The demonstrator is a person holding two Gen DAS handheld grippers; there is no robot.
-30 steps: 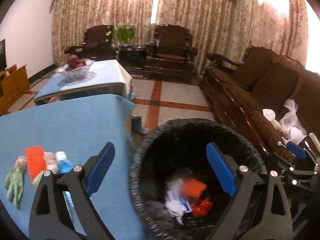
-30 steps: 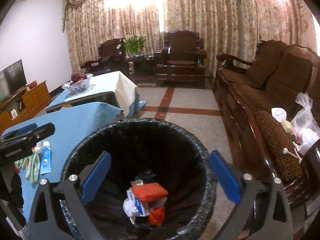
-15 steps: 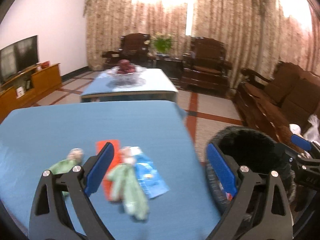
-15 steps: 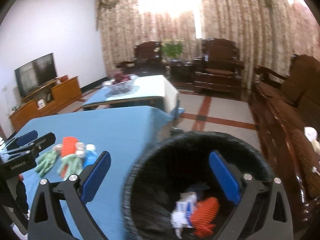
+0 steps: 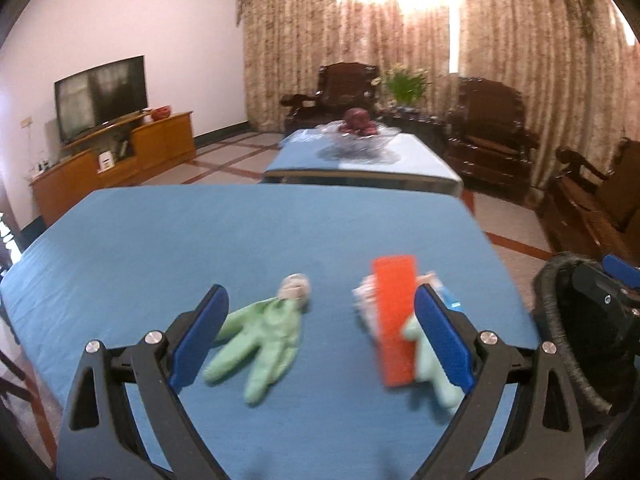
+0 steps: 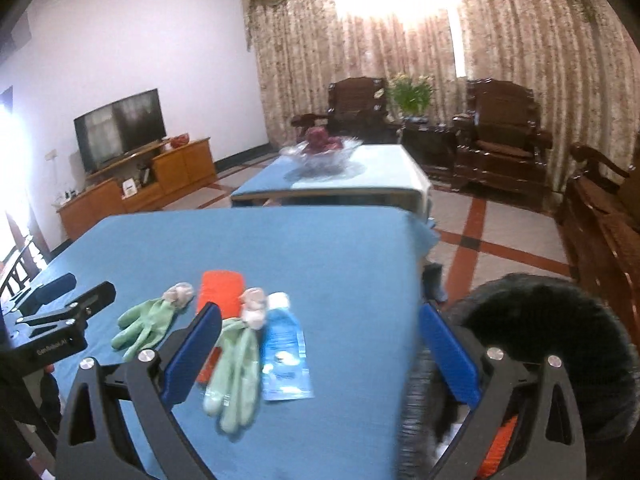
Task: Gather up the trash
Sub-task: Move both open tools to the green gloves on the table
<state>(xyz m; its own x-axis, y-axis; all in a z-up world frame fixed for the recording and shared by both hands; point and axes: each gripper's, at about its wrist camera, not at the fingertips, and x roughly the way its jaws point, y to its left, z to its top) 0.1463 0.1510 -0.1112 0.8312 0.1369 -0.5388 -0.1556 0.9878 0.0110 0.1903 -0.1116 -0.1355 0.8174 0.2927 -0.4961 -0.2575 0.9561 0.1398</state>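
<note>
On the blue table (image 5: 240,240) lie two green gloves, an orange packet and a blue packet. In the left wrist view one green glove (image 5: 264,338) lies between the open fingers of my left gripper (image 5: 322,336); the orange packet (image 5: 394,320) and the second glove (image 5: 430,364) lie by the right finger. In the right wrist view my right gripper (image 6: 320,354) is open and empty above the second glove (image 6: 236,364) and the blue packet (image 6: 284,354). The black bin (image 6: 552,344) stands right of the table with trash inside.
A second table with a glass fruit bowl (image 6: 320,154) stands beyond. Dark wooden armchairs (image 6: 504,136) and a sofa (image 5: 592,200) line the back and right. A TV on a wooden cabinet (image 5: 112,160) is at left. The left gripper's body (image 6: 60,332) shows at left.
Both grippers have swung left, away from above the bin to above the table. The gloves and packets now lie in front of both grippers. Both stay open.
</note>
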